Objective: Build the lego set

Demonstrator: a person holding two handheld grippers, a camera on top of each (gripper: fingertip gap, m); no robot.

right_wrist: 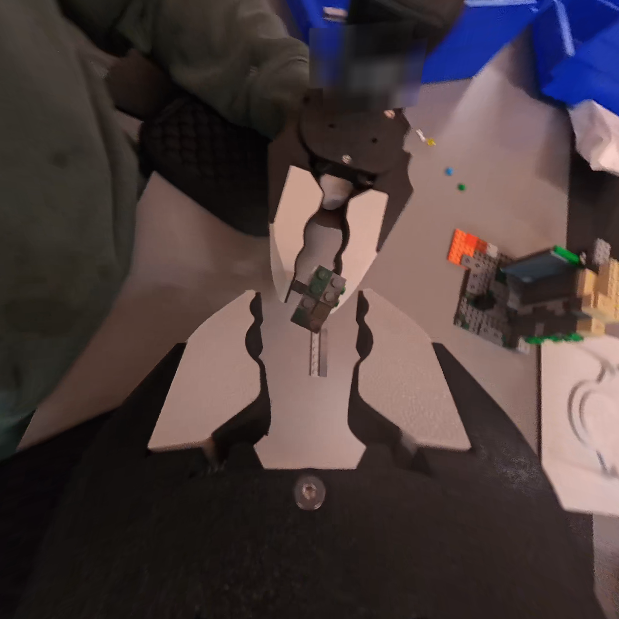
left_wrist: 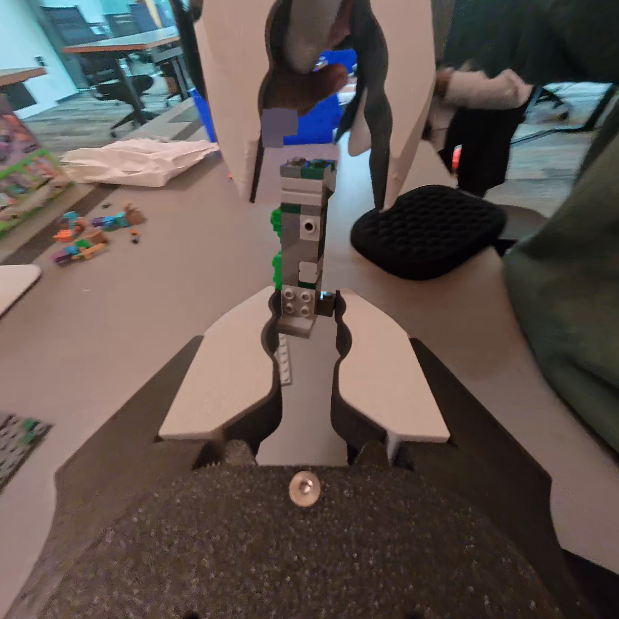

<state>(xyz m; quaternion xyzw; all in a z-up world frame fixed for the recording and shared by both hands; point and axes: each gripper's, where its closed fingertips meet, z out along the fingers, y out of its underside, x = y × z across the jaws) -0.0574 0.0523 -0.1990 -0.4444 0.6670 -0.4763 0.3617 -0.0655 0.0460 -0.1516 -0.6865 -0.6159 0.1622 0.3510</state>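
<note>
while left gripper [left_wrist: 305,310] clamps brick column [left_wrist: 301,234], black pad [left_wrist: 428,231] beside, loose bricks [left_wrist: 93,234] apart

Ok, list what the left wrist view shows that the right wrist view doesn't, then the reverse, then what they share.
Only the left wrist view: the scattered colourful loose bricks, the set's box, a white bag and a black mesh cushion on the table.

Only the right wrist view: the partly built model on its studded grey and orange base, blue bins and a few tiny loose pieces.

Both: the grey-and-green brick column gripped at its base by the left gripper, the open right gripper, the thin grey studded strip lying on the table, and the person's green sleeve.
</note>
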